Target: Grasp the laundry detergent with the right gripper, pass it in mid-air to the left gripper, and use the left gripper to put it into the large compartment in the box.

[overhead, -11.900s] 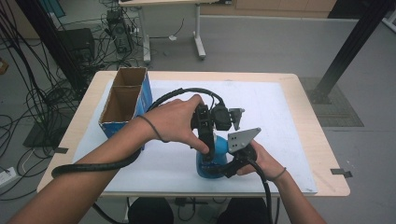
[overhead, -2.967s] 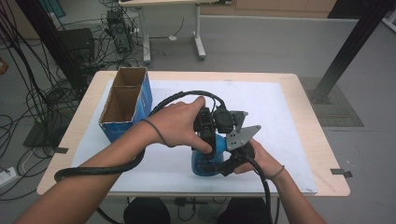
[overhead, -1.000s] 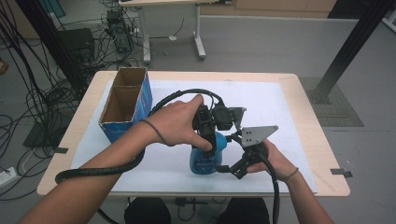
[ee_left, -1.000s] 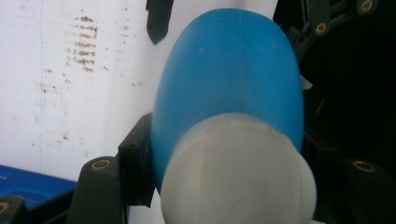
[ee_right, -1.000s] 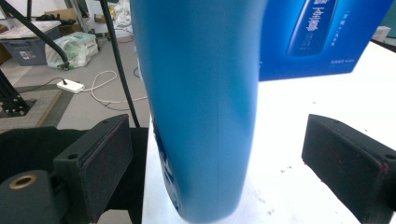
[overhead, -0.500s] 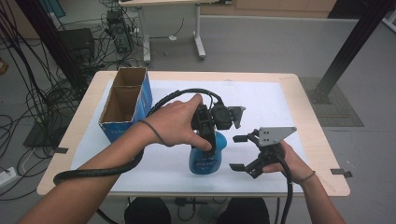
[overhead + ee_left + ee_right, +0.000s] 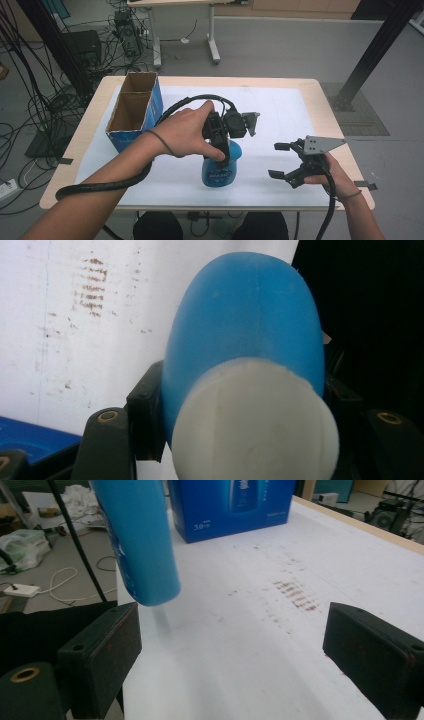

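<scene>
A blue bottle [image 7: 219,170] with a white cap [image 7: 255,425] stands nearly upright over the white sheet at the table's front middle. My left gripper [image 7: 223,144] is shut on its upper part, just below the cap; the jaws press both sides of the bottle [image 7: 245,320]. My right gripper [image 7: 280,160] is to the right of the bottle, apart from it, open with nothing between its fingers. In the right gripper view the bottle [image 7: 140,540] hangs at the upper left, its base seemingly just off the sheet, beyond the open right gripper [image 7: 237,650].
An open cardboard box [image 7: 134,110] with blue sides stands at the table's back left, also seen as a blue box [image 7: 230,505]. A white sheet [image 7: 280,115] covers most of the wooden table [image 7: 325,100]. A thick cable [image 7: 100,187] trails off the front left.
My right gripper let go of the bottle's lower part, opened and drew away to the right. My left gripper kept its hold on the bottle and barely moved.
</scene>
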`<state>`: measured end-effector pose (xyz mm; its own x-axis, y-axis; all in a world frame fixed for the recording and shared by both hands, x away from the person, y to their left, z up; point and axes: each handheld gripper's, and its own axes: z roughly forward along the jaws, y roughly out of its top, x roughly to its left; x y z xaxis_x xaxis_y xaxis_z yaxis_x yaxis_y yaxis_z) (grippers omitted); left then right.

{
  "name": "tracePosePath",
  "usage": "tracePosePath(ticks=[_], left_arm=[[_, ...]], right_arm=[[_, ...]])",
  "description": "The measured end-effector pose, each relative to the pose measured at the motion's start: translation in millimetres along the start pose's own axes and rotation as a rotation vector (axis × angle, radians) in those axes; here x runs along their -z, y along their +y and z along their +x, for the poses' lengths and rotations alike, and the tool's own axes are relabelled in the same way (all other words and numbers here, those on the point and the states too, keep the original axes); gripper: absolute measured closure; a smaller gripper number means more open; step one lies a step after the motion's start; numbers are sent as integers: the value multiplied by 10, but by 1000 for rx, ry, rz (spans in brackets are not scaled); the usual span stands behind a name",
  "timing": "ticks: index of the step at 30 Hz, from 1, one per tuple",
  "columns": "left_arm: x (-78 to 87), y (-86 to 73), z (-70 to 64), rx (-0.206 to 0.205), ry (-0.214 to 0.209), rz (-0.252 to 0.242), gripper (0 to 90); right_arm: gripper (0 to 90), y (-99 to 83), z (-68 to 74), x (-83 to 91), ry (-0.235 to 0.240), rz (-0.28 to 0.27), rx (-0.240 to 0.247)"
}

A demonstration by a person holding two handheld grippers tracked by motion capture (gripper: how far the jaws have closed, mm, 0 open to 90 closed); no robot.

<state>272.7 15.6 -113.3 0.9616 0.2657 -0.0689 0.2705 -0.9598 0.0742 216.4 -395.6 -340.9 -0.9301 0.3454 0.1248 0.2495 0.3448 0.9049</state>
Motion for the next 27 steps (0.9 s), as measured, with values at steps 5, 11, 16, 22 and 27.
tracePosePath(ticks=[5, 11, 16, 22, 27], left_arm=[[4, -4, 11, 3, 6, 4, 374], [14, -47, 25, 24, 6, -19, 374], [21, -33, 23, 41, 15, -15, 375], [42, -23, 34, 94, 26, -16, 375], [68, -33, 54, 157, 34, -28, 375]], right_arm=[[86, -73, -2, 126, -31, -3, -20], [86, -154, 5, 269, -70, -8, -40], [86, -181, 12, 311, -83, -10, -46], [86, -198, 12, 315, -86, -10, -50], [86, -226, 6, 320, -99, -12, -60]])
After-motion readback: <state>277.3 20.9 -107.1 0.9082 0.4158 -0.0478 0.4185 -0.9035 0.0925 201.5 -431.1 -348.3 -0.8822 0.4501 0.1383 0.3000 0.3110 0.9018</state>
